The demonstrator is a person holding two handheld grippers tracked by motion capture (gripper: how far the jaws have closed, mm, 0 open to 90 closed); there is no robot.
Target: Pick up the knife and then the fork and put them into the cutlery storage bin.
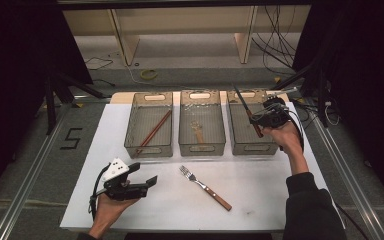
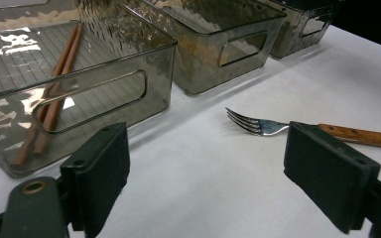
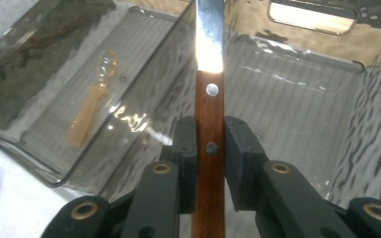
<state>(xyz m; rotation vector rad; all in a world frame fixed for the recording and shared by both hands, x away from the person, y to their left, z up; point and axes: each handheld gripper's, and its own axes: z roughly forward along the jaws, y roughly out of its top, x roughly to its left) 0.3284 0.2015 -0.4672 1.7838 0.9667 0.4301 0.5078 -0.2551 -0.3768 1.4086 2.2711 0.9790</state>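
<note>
Rivets on the clamped knife (image 3: 210,124) handle appear in right gripper view.

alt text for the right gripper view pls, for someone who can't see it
The right claw is shut on the wooden handle of a knife, its blade pointing up and away over a clear smoky bin. A second bin to the left holds a small amber spoon.
</note>
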